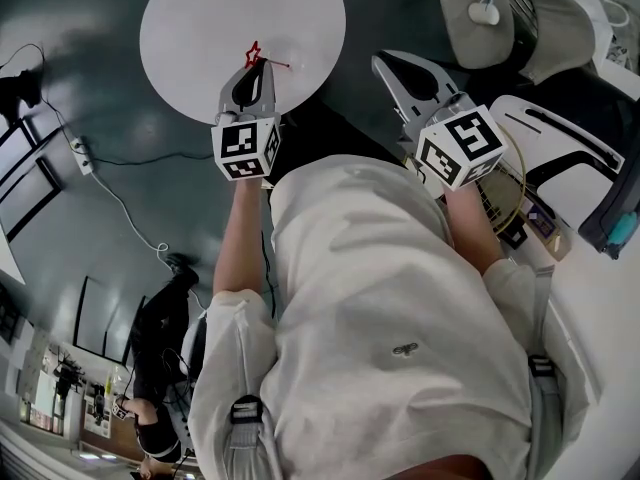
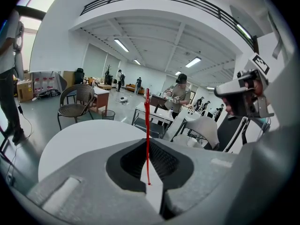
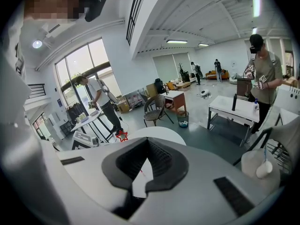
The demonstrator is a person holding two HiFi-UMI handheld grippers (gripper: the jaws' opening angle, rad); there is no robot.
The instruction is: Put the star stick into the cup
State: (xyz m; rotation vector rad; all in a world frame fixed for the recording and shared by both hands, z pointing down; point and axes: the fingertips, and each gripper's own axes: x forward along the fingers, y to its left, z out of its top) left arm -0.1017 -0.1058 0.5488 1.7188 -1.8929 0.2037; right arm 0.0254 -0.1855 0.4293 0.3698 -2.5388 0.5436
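Note:
A thin red star stick point(image 1: 254, 56) is pinched in my left gripper point(image 1: 262, 66), whose jaws are shut on it above the near edge of the round white table point(image 1: 200, 28). In the left gripper view the star stick point(image 2: 147, 135) stands upright out of the shut left gripper point(image 2: 150, 186). My right gripper point(image 1: 380, 61) hovers to the right of the table, shut with nothing in it. From the right gripper view the red star point(image 3: 122, 136) shows beyond the right gripper point(image 3: 139, 184). A white cup point(image 1: 484, 12) sits on a pale chair seat at the far right, also seen as the cup point(image 3: 264, 168).
The pale chair point(image 1: 530, 28) holding the cup stands right of the table. A power strip with cable point(image 1: 82, 154) lies on the dark floor at left. A white desk edge point(image 1: 600, 308) with clutter runs along the right. Several people, tables and chairs stand further off.

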